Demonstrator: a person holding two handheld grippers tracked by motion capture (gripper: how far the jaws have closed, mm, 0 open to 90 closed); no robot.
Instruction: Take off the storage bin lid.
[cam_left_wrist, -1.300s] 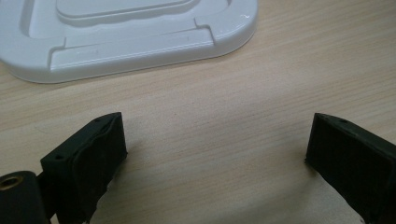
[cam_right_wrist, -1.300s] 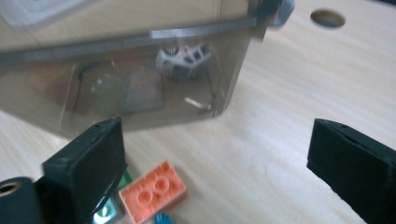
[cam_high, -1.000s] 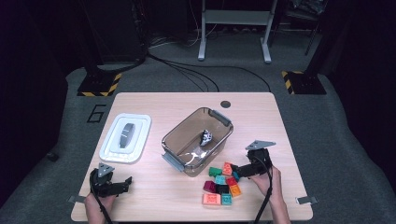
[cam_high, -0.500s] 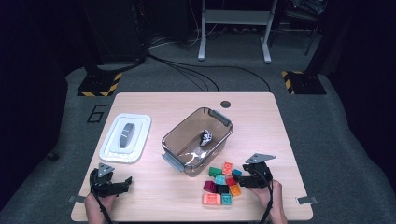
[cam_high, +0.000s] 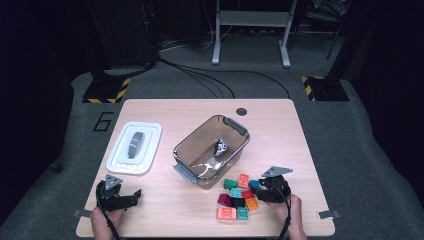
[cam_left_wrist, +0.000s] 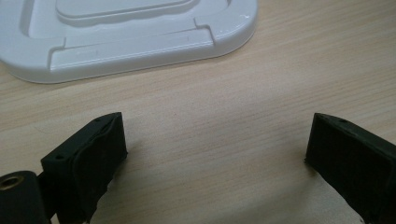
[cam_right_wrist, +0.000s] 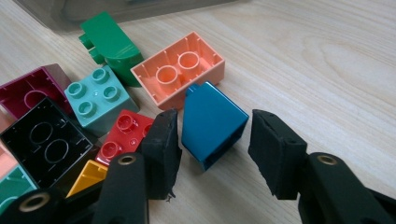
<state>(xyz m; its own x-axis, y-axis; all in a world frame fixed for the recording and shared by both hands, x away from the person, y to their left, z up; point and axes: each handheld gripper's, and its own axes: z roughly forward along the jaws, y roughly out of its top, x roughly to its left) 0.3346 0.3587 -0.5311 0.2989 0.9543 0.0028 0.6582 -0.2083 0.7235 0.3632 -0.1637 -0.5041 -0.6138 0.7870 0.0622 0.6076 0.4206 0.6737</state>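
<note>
High view first: my right gripper (cam_high: 261, 189) now sits lower and closer to me than a second ago, pulled in at the right edge of the pile of bricks (cam_high: 236, 199), just in front of the brown tub (cam_high: 211, 150). My left gripper (cam_high: 123, 196) rests at the near left of the table (cam_high: 280, 130), well apart from the bricks, where it was before, with the white lid (cam_high: 135, 147) beyond it. Something small and pale lies inside the tub; I cannot tell what it is.

Left gripper view: my jaws stand wide apart over bare wood with nothing between them, and the lid's edge (cam_left_wrist: 140, 44) lies ahead.

Right gripper view: my jaws have just been closing, and the blue brick (cam_right_wrist: 212, 122) lies between them, tipped on its side with its hollow end toward me. The left pad looks to be touching its side, while a sliver of table shows between the brick and the right pad, so I judge the grip not yet firm. An orange brick (cam_right_wrist: 180, 70) lies just beyond it, a red brick (cam_right_wrist: 122, 135) beside my left jaw. A little more closing should secure the blue one for lifting toward the tub.
</note>
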